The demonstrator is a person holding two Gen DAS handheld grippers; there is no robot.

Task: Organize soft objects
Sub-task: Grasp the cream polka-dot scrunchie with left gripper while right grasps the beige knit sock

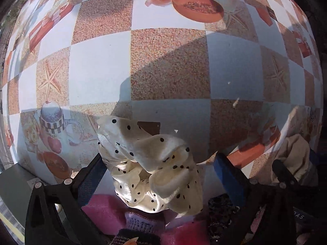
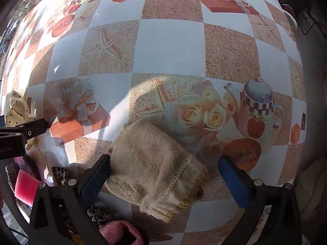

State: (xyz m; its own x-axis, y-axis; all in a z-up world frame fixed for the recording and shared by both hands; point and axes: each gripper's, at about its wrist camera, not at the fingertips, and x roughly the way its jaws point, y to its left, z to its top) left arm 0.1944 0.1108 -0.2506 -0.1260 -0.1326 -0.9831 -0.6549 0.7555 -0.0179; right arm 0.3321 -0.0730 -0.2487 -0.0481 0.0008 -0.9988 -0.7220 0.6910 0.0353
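Observation:
A cream satin scrunchie with black dots [image 1: 151,163] lies on the tablecloth between the fingers of my left gripper [image 1: 161,165], which is open around it. It also shows at the left edge of the right wrist view [image 2: 17,108]. A beige knitted cloth [image 2: 151,169] with a fringed cuff lies between the fingers of my right gripper [image 2: 163,169], which is open; its left pad [image 2: 96,175] touches the cloth. The cloth also shows in the left wrist view [image 1: 294,155].
The checkered tablecloth [image 1: 169,65] has printed roses, teapots and starfish. Pink cloths [image 1: 106,210] and a dark patterned fabric [image 1: 222,212] lie near the front edge. A pink sponge-like piece [image 2: 25,189] and snake-print fabric [image 2: 61,175] lie at the left.

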